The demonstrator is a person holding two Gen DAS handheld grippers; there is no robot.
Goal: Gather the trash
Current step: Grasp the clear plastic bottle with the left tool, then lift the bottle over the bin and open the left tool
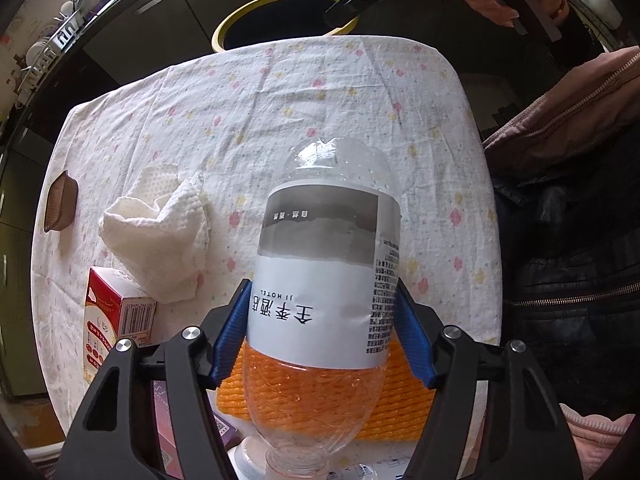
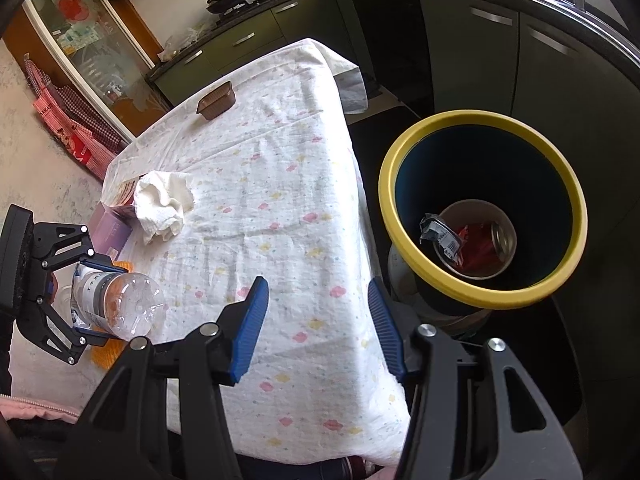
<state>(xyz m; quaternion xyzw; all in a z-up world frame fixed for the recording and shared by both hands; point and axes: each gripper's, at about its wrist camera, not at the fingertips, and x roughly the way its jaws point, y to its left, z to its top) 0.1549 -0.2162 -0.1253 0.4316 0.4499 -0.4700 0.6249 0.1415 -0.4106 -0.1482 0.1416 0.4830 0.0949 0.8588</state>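
My left gripper is shut on a clear plastic bottle with a white and grey label, held above the table with its base pointing forward; the bottle also shows in the right wrist view. My right gripper is open and empty over the table's right edge, near the yellow-rimmed bin. The bin holds a paper cup, a can and wrappers; its rim shows beyond the table's far edge in the left wrist view. A crumpled white paper towel lies on the flowered tablecloth.
A red and white carton, an orange foam net and a purple box lie near the table's near-left part. A small brown tray sits at the far edge. Dark kitchen cabinets stand behind the bin.
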